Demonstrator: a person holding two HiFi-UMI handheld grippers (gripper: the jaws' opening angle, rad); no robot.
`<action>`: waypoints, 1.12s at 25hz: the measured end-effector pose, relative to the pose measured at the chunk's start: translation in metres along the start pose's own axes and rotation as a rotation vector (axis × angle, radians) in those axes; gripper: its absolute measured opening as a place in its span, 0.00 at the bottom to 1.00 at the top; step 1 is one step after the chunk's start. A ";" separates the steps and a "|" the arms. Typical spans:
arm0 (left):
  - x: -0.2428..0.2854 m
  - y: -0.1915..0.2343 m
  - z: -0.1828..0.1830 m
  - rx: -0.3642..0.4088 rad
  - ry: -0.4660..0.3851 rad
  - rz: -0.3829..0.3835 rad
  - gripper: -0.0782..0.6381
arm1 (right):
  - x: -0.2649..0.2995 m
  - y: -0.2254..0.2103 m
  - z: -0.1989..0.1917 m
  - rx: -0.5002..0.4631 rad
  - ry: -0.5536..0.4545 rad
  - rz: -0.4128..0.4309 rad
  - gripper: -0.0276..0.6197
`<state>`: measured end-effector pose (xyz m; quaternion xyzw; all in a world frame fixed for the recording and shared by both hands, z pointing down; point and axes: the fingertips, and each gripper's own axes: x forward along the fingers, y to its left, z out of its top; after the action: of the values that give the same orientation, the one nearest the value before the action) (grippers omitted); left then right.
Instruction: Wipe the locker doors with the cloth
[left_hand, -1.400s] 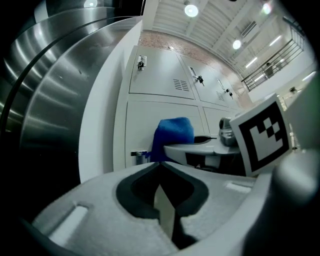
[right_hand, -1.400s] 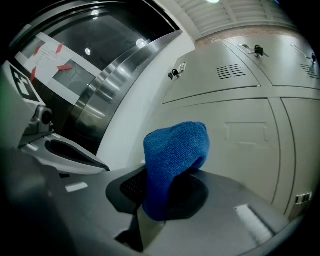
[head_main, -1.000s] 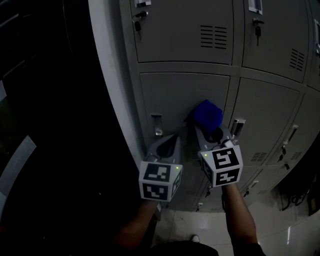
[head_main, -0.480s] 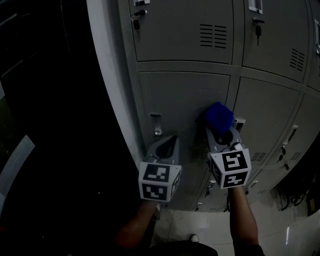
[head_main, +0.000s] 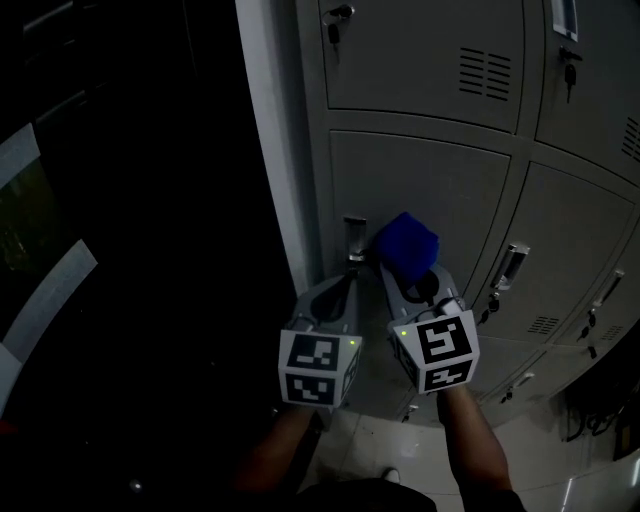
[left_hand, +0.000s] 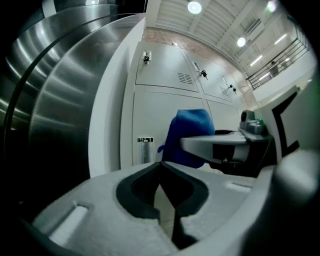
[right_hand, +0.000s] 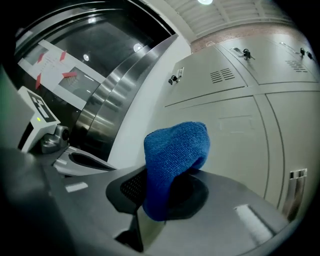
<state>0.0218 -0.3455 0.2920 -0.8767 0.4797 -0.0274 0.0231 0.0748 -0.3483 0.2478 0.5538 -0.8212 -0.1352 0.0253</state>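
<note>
The blue cloth (head_main: 406, 246) is gripped between the jaws of the right gripper (head_main: 409, 278) and held up to the grey locker door (head_main: 450, 190), just beside its handle (head_main: 354, 238), while the left gripper's (head_main: 343, 290) jaws are seen pressed together, empty

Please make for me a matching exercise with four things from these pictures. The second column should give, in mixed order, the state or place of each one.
Things:
1. blue terry cloth
2. left gripper
3. right gripper
4. shiny metal handle of the grey metal locker door

States or places:
A. fingers together, holding nothing
B. upright on the door, left of the cloth in the head view
C. bunched, sticking out beyond the fingers
D. fingers closed on fabric

Pairs: 1-C, 2-A, 3-D, 4-B
</note>
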 end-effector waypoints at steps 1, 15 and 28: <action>-0.004 0.005 -0.001 0.001 0.000 0.014 0.12 | 0.005 0.009 -0.003 0.002 0.003 0.020 0.15; -0.027 0.025 -0.012 0.013 0.022 0.078 0.12 | 0.053 0.069 -0.061 0.052 0.112 0.161 0.15; 0.001 -0.017 -0.019 0.009 0.022 -0.022 0.12 | 0.014 0.020 -0.073 0.073 0.102 0.046 0.15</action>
<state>0.0354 -0.3372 0.3119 -0.8816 0.4699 -0.0394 0.0214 0.0654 -0.3682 0.3210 0.5415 -0.8358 -0.0761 0.0499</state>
